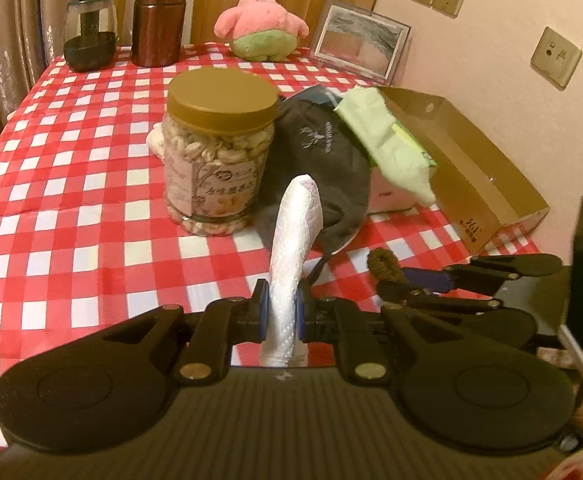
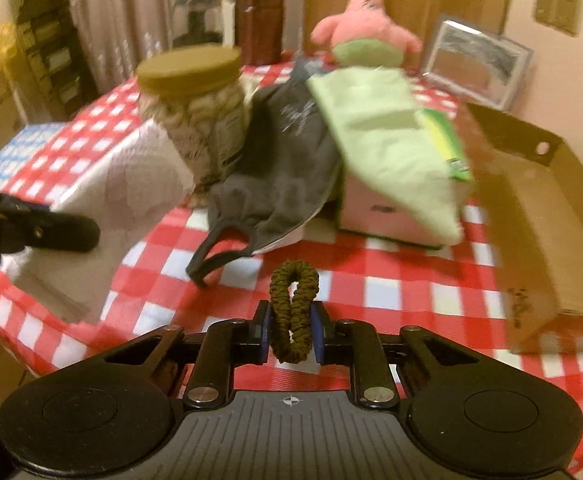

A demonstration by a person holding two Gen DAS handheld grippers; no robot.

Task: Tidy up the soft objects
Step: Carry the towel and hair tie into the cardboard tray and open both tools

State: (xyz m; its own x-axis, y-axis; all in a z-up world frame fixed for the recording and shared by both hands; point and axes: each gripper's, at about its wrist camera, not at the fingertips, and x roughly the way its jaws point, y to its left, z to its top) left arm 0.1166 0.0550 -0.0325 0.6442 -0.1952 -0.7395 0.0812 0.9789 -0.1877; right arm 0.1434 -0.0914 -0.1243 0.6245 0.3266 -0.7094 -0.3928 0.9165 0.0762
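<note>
Scrunchie (image 2: 294,312) pinched inside right tool (image 2: 290,330).

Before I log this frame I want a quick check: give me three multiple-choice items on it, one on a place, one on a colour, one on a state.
1. Where does the plush sit?
A. at the far edge of the table
B. inside the cardboard box
C. on the jar lid

2. What colour is the hair tie?
A. pink
B. olive green
C. white

3. What is the left gripper doing?
A. open over the jar
B. shut on nothing
C. shut on the paper towel

Answers:
1. A: the plush stands at the back of the checked cloth, beside the picture frame.
2. B: the loop pinched in the right gripper is olive green.
3. C: the white paper towel is clamped between the left gripper's blue pads.
</note>
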